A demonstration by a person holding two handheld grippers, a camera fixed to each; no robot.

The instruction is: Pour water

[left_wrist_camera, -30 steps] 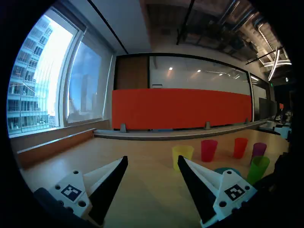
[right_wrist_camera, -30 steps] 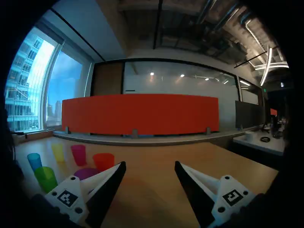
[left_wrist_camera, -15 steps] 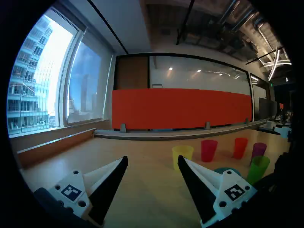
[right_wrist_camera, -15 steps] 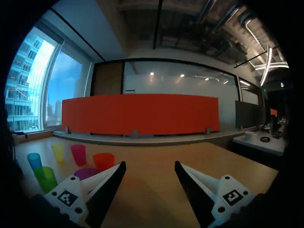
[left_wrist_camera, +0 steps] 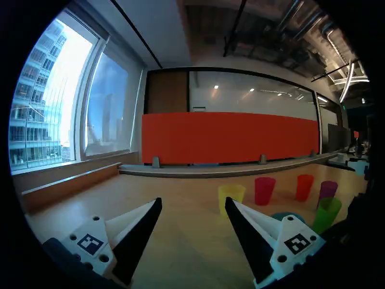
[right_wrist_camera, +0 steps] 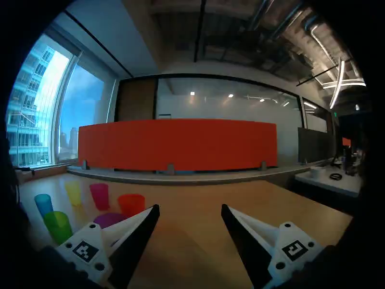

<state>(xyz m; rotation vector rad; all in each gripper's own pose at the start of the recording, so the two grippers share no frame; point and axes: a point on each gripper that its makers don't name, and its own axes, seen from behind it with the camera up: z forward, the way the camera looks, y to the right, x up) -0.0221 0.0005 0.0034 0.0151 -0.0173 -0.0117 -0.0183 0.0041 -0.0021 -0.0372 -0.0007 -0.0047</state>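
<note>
Setting: office room with a light wooden tabletop [left_wrist_camera: 187,250]. A long orange partition panel [left_wrist_camera: 231,137] stands along its far edge, and tall glass windows [left_wrist_camera: 53,106] run along the left side.

Items: six translucent plastic tumblers, all upright, clustered on the tabletop.
- Far row: yellow plastic tumbler [left_wrist_camera: 231,196], magenta plastic tumbler [left_wrist_camera: 264,190], orange plastic tumbler [left_wrist_camera: 304,187], purple plastic tumbler [left_wrist_camera: 328,190].
- Nearer row: green plastic tumbler [left_wrist_camera: 327,214] and teal plastic tumbler [left_wrist_camera: 284,216], the latter half hidden behind a finger.
- Whether any holds water cannot be told.

Left gripper [left_wrist_camera: 192,202]: white fingers with dark inner faces, spread wide, nothing between them, low over the tabletop. In the left gripper view the cluster lies ahead and to the right. The yellow tumbler is just past the right fingertip and the rest are farther right.

Right gripper [right_wrist_camera: 190,208]: fingers likewise parted, holding nothing. In the right gripper view the cluster lies ahead and to the left, toward the tabletop's window-side edge. The purple tumbler is partly behind the left finger.
</note>
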